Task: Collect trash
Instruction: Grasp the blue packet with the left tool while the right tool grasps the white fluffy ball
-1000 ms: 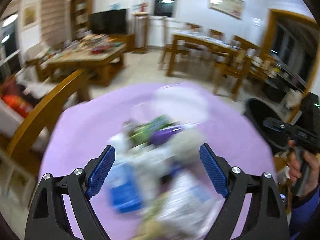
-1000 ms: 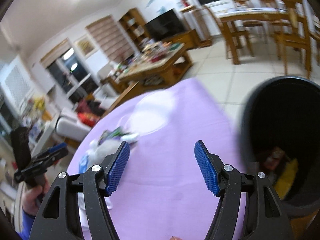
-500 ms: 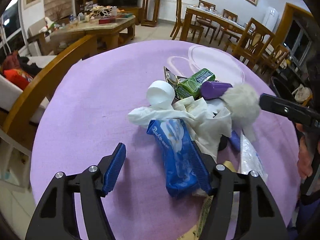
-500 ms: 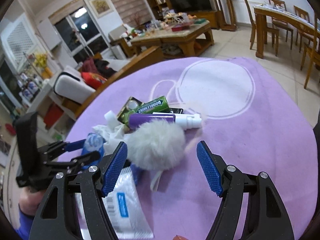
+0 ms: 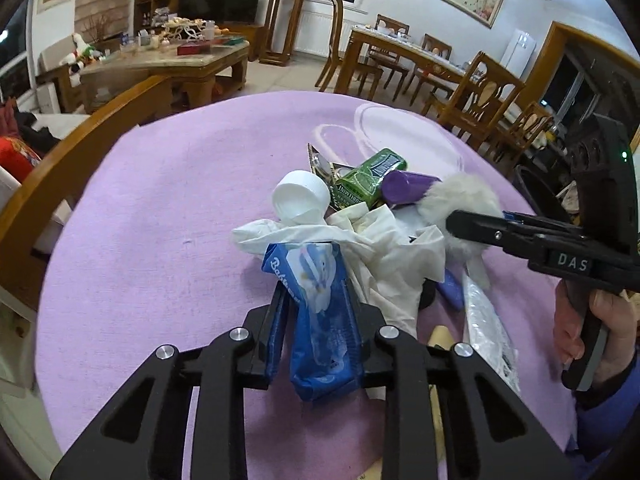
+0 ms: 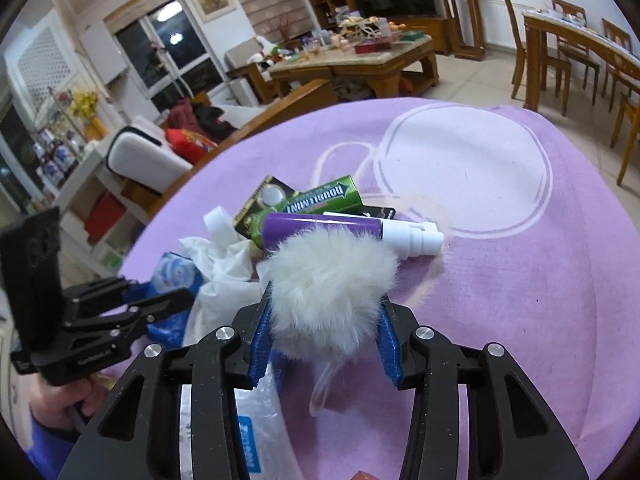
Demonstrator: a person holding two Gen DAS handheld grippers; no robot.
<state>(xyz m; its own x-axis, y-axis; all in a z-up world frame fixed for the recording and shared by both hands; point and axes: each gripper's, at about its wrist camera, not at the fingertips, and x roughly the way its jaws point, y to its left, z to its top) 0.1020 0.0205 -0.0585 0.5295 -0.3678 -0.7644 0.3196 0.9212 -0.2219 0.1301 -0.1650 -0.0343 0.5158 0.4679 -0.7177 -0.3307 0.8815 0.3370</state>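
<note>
Both tongs have just been closing: left tongs (image 5: 318,312) clamped on blue packet (image 5: 320,320), right tongs (image 6: 324,334) on fluffy ball (image 6: 328,296); crumpled tissue (image 5: 380,248) may be dragged off worktop (image 5: 160,208).

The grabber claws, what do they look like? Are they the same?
Yes, they match. The left gripper and right gripper are black plastic with cut-out arms, silver screws and ridged blue pads on the fingers. The right one's side reads "DAS". The hand on its dark handle wears a blue sleeve.
</note>
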